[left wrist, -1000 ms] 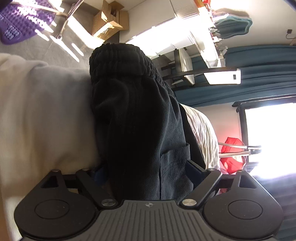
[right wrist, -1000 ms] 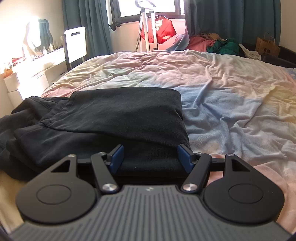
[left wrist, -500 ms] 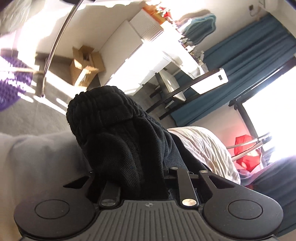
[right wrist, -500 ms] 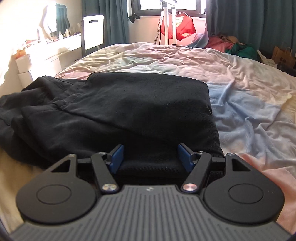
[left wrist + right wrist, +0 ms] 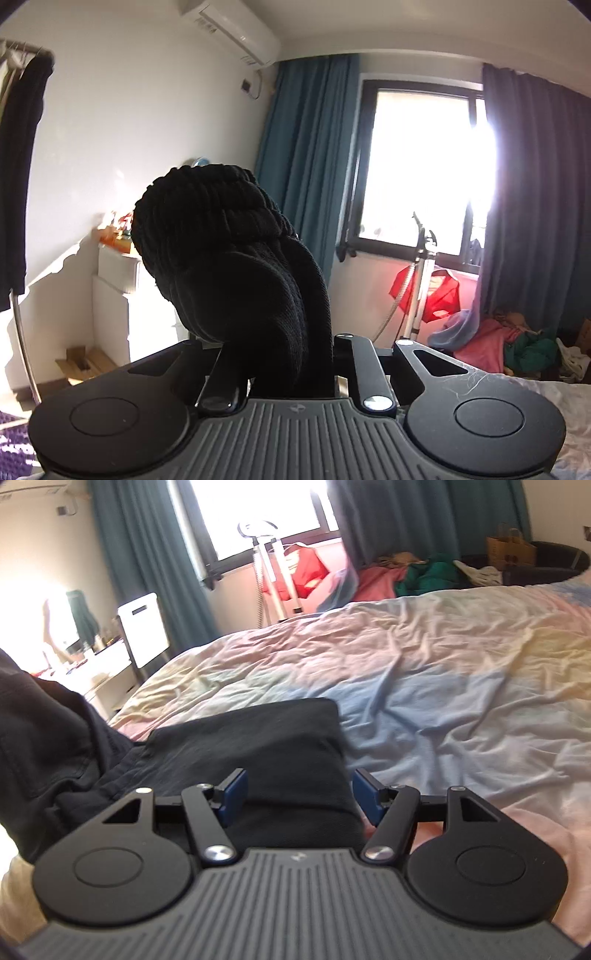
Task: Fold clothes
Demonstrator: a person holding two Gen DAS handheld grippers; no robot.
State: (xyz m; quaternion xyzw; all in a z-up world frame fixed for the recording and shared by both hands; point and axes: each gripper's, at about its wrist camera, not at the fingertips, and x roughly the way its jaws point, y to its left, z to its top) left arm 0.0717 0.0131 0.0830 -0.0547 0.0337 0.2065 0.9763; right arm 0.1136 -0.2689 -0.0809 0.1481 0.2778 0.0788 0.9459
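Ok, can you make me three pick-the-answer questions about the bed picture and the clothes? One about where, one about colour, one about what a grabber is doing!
1. Where does the folded part of the black clothes lie?
A. on the bed
B. on the floor
C. on a chair

2. What colour are the curtains?
A. yellow
B. teal blue
C. white

3. What is the left gripper doing?
A. standing open with nothing in it
B. shut on black cloth
C. holding a red bag

Answers:
1. A, the dark fold rests on the bed and its pastel cover.
2. B, blue-green drapes hang beside the window.
3. B, its fingers pinch the ribbed black cloth.
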